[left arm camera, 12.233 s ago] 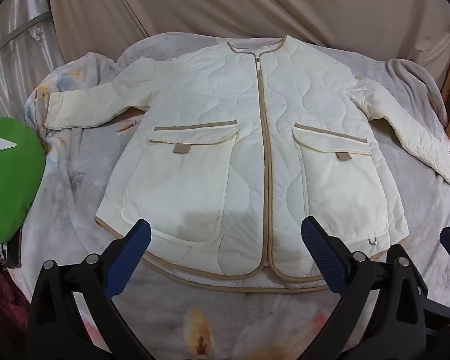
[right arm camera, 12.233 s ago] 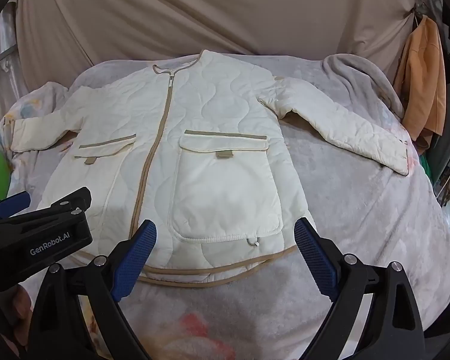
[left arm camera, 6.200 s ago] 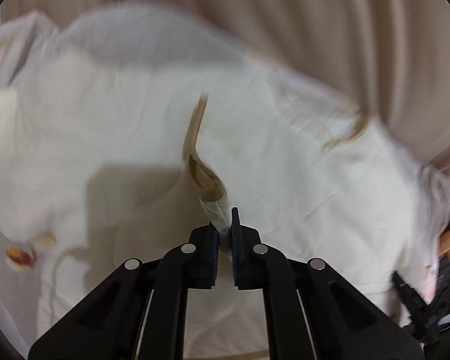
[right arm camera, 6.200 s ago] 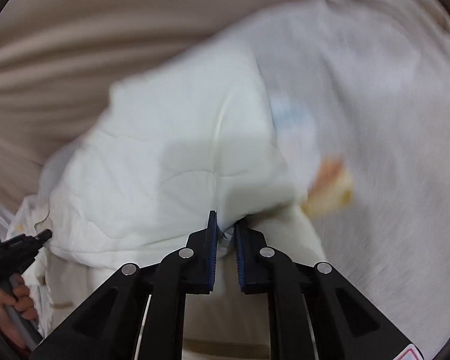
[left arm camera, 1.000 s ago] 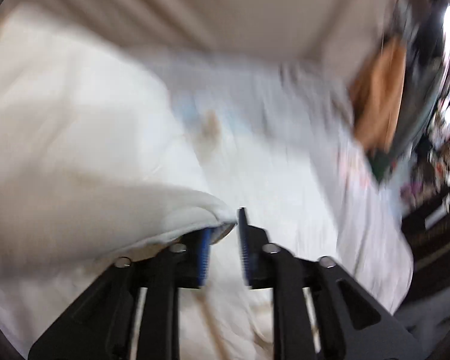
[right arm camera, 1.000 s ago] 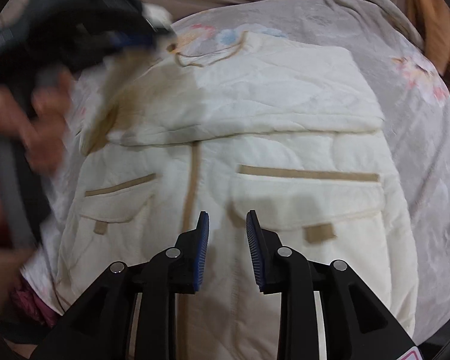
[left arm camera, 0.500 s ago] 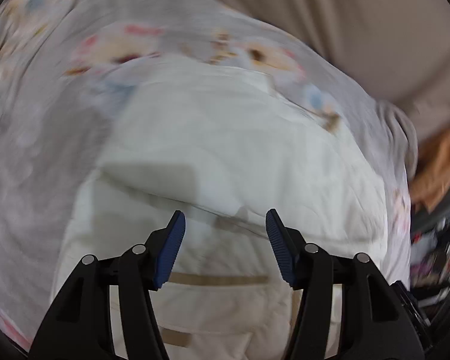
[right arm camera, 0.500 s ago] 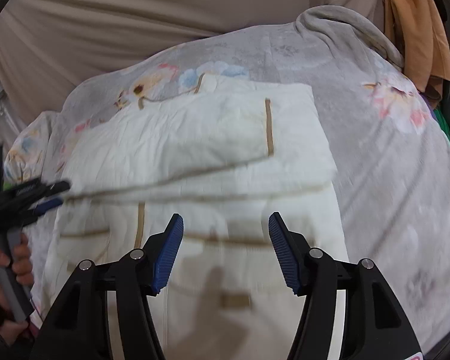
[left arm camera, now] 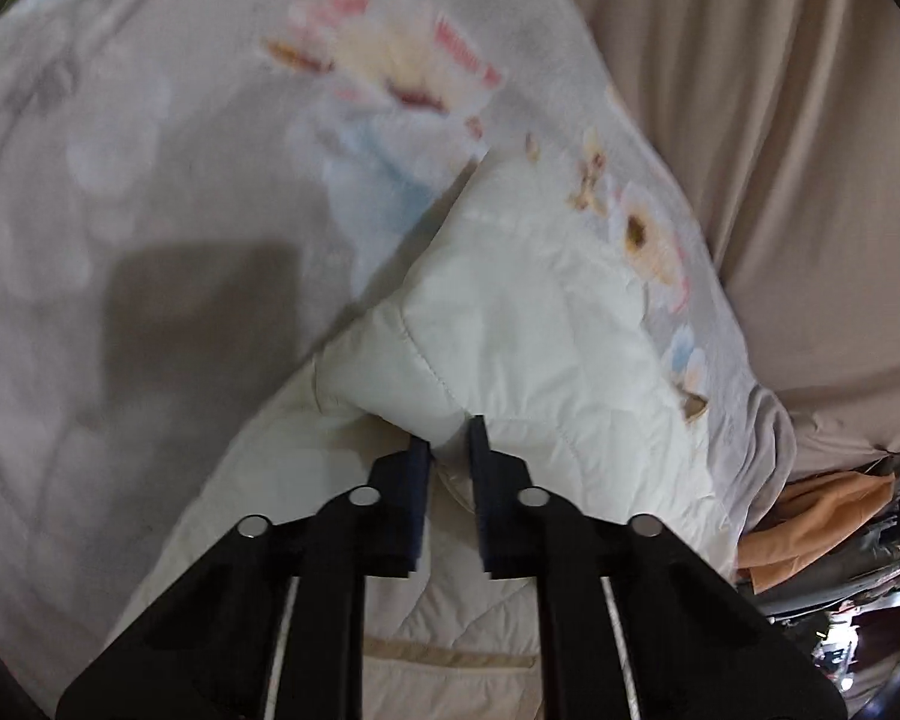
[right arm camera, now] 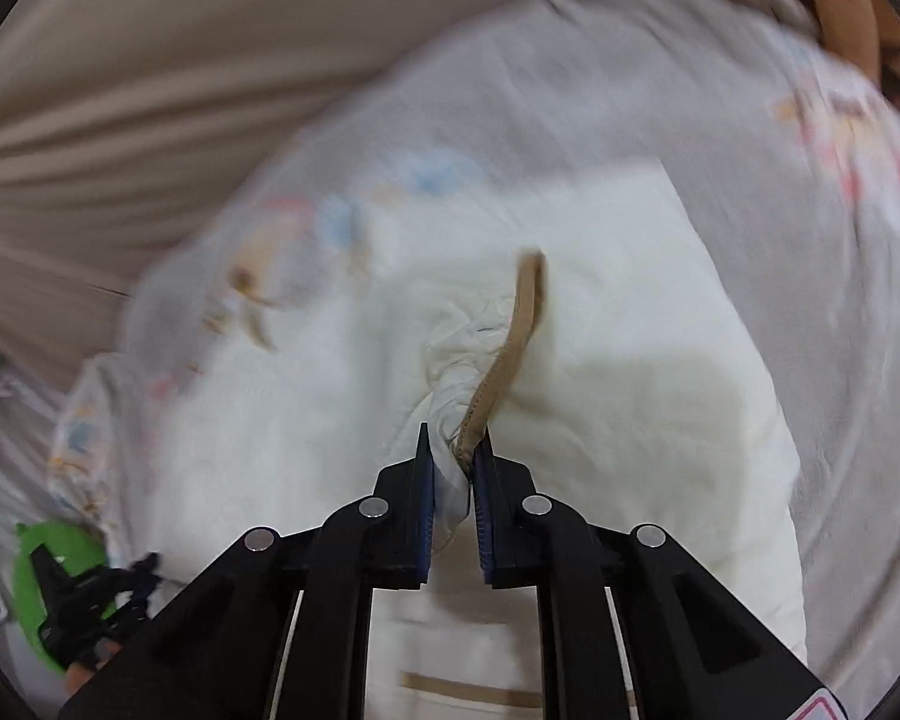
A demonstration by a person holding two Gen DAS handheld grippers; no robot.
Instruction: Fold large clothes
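Left wrist view: I have my left gripper (left arm camera: 450,441) pinching a folded corner of the cream quilted jacket with tan trim (left arm camera: 546,324), its jaws having just closed on the padded fabric. On the right wrist camera my right gripper (right arm camera: 453,453) has likewise just closed, and now nips a bunch of the jacket's thin lining together with the tan-bound edge (right arm camera: 513,348) that curls up from between the pads. The jacket lies on the pale grey floral blanket (left arm camera: 150,180) spread over the bed, with a beige curtain (left arm camera: 810,150) behind it and an orange garment (left arm camera: 810,510) hanging off to the side. I judge the folding partly done: the upper part already sits doubled over the body, with no sleeve left spread out to either side, while a tan pocket band (left arm camera: 450,654) shows lower down, still flat. What looks left to me is carrying this pinched top edge towards the hem and squaring up the bundle.
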